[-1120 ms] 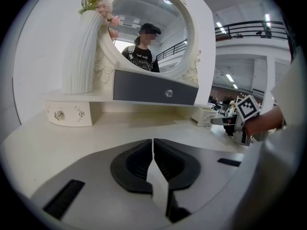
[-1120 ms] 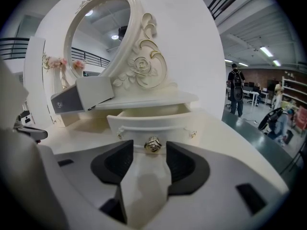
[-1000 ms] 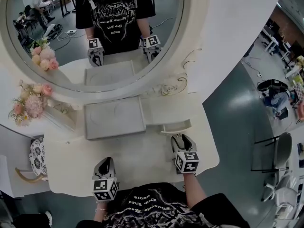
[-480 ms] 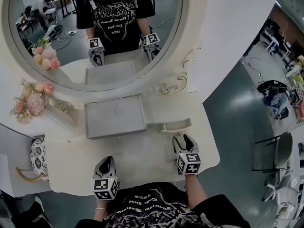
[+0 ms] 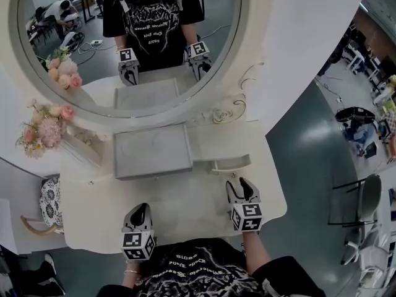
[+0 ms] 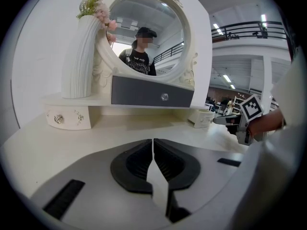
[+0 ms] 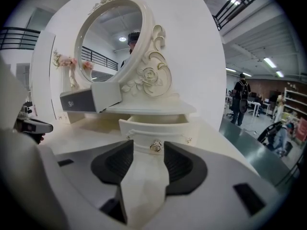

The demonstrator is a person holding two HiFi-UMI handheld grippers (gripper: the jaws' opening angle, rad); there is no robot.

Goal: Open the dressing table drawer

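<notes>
The left gripper (image 6: 153,150) rests low over the cream tabletop (image 5: 185,197), jaws pressed together on nothing. The right gripper (image 7: 148,159) has its jaws spread, and the small cream drawer's metal knob (image 7: 155,146) sits just beyond their tips. That drawer (image 5: 230,164) stands partly pulled out, right of a flat grey box (image 5: 151,152), under the oval mirror (image 5: 154,36).
</notes>
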